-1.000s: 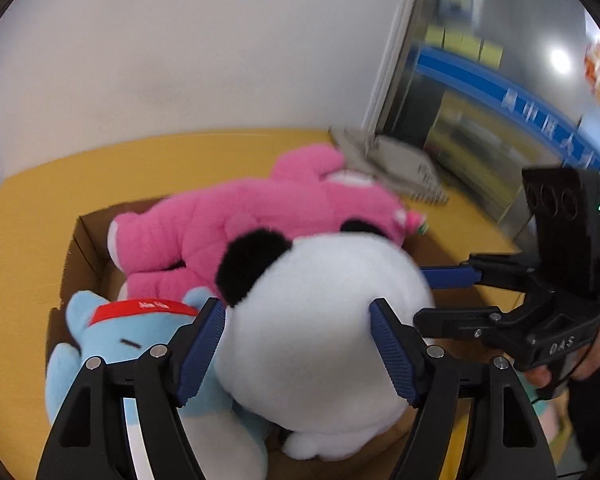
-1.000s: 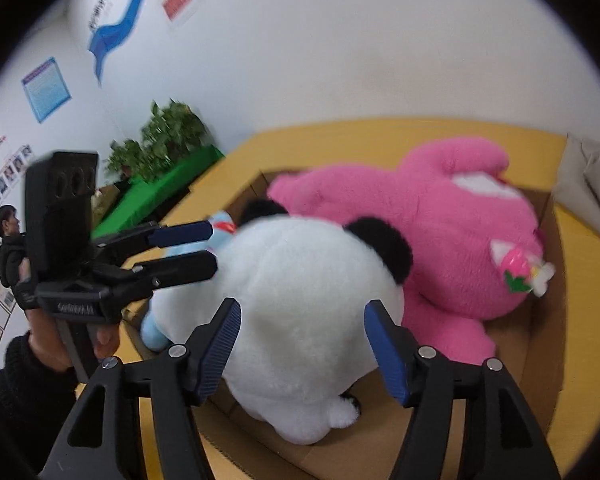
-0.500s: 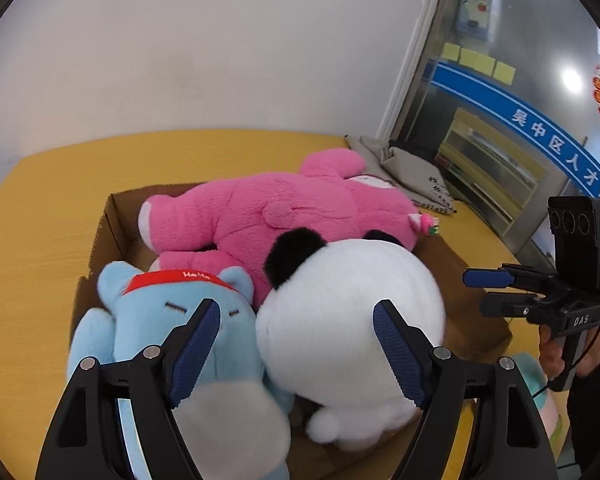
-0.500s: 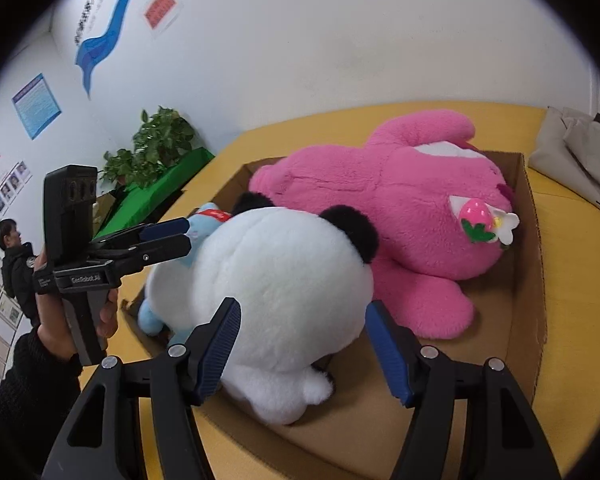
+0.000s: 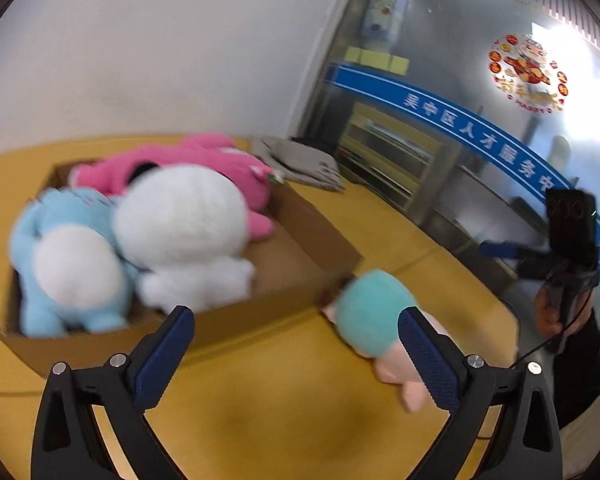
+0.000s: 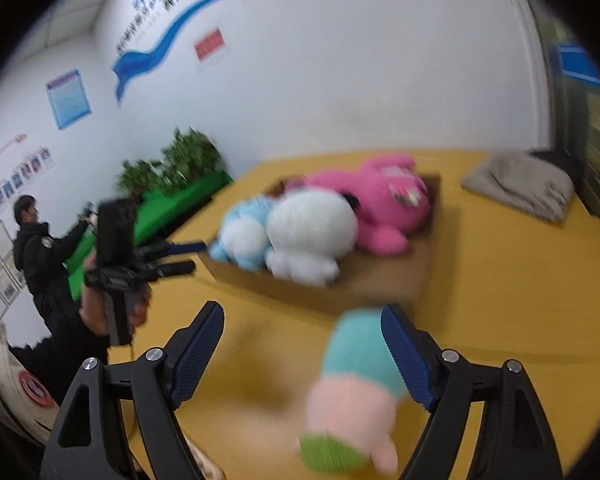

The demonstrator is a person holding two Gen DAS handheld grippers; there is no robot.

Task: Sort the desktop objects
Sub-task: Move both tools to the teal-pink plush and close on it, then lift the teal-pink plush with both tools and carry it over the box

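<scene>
Three plush toys boxed, one teal-and-pink toy left out on the desk.

Nearest, left tool (image 5: 296, 344) has just been opening and stands wide, nothing gripped; right tool (image 6: 302, 354) likewise has just been opening, wide, its pads clear of the teal-and-pink toy (image 6: 356, 384), which lies on the yellow desk (image 5: 260, 412) just outside the cardboard box (image 5: 300, 240), at its near corner. Inside the box: white panda (image 5: 184, 216), blue toy (image 5: 68, 256) beside it, pink toy (image 5: 204, 160) behind. Judged: sorting mostly done, one toy to go. Beyond the box, grey cloth (image 5: 300, 160). Right view alone shows plants (image 6: 172, 164) and a bystander (image 6: 36, 252); left view alone shows the glass partition (image 5: 460, 120).
</scene>
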